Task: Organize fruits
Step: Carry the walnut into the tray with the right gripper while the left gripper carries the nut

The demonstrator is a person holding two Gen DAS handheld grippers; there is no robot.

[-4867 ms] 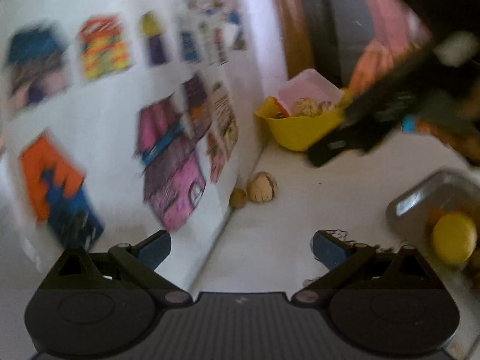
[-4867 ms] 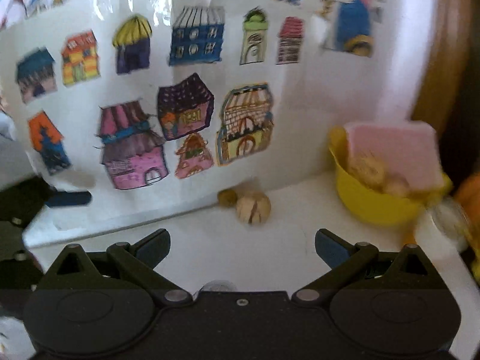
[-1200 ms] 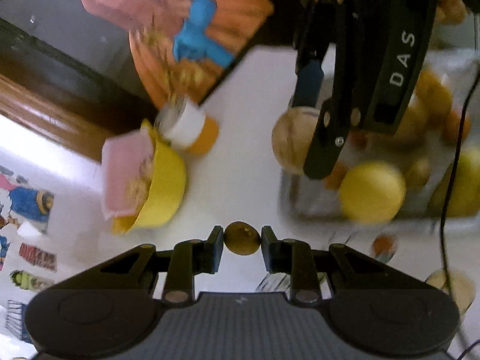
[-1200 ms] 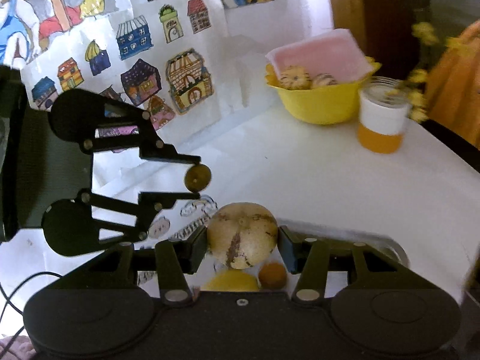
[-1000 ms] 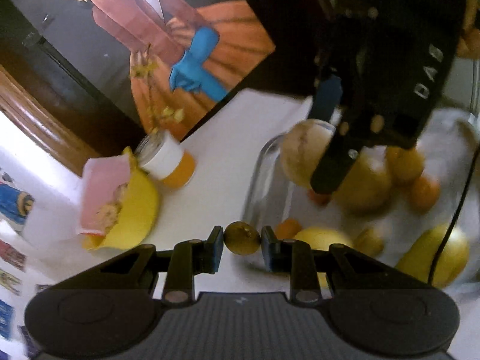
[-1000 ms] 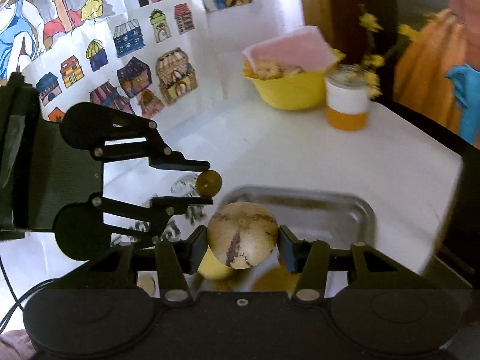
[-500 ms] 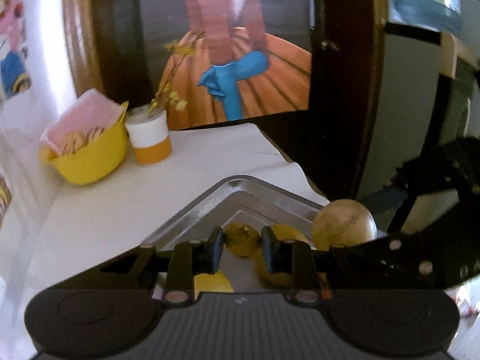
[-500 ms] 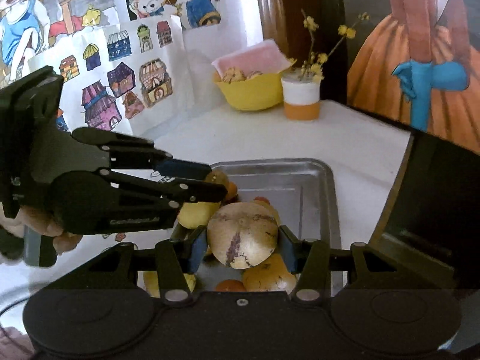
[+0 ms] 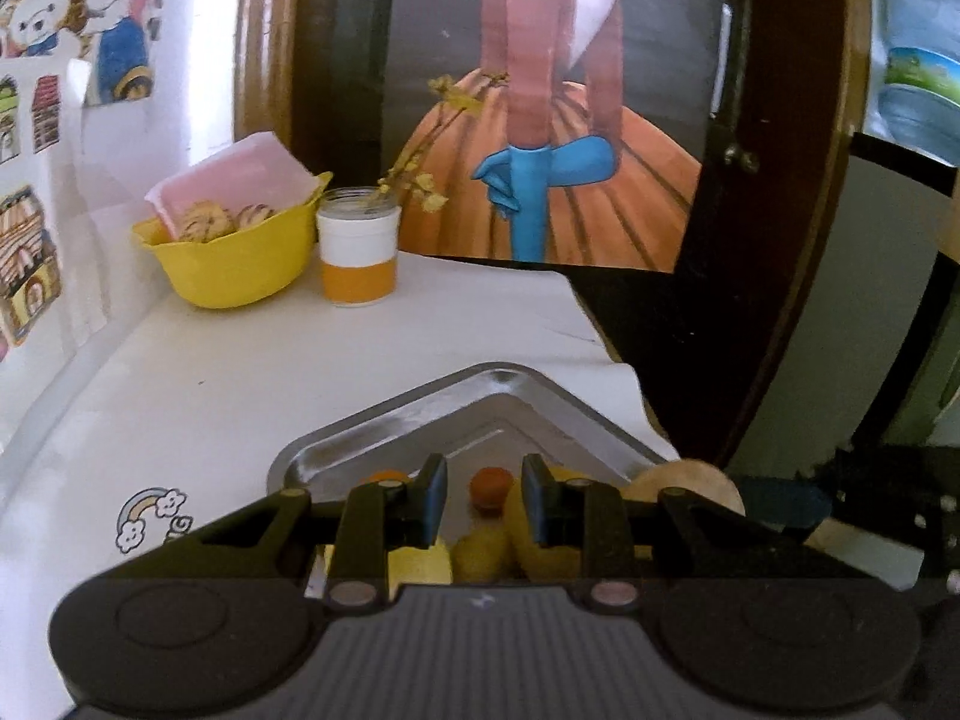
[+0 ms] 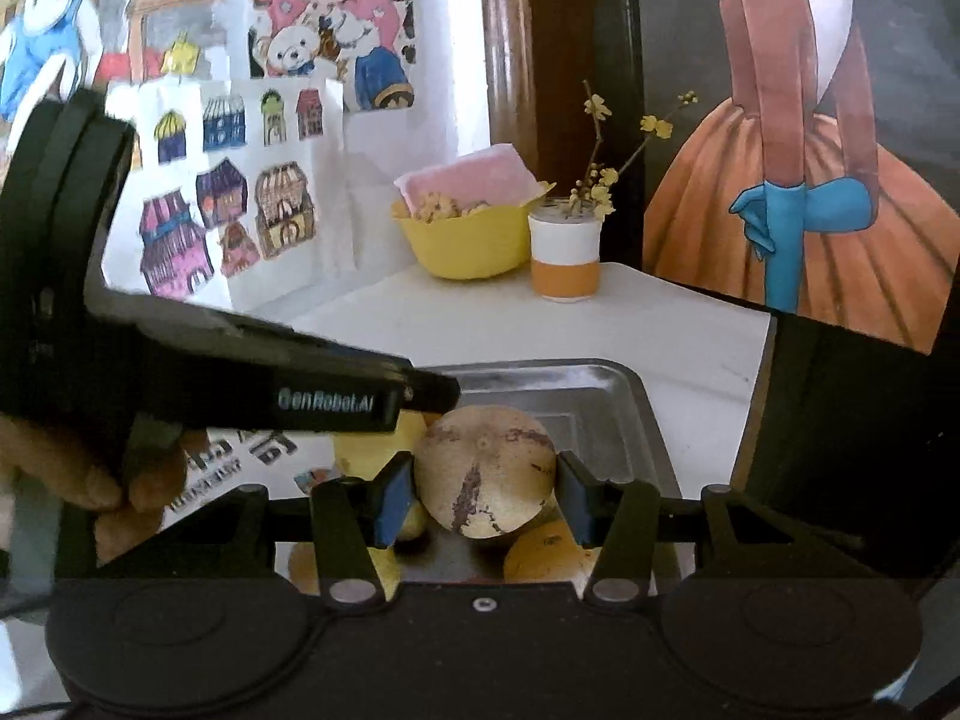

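Two hand-held grippers over metal tray (image 9: 384, 426), left hand-held gripper (image 9: 478, 501) spread and empty, right hand-held gripper (image 10: 485, 489) pinching tan round fruit (image 10: 485, 471)

Round tan fruit (image 10: 485, 471) with brown streaks above metal tray (image 10: 606, 390), yellow and orange fruits (image 10: 546, 552) inside

Yellow bowl (image 9: 234, 267), white-and-orange cup (image 9: 358, 255), silver tray (image 10: 624, 420), tan brown-streaked fruit (image 10: 485, 471)
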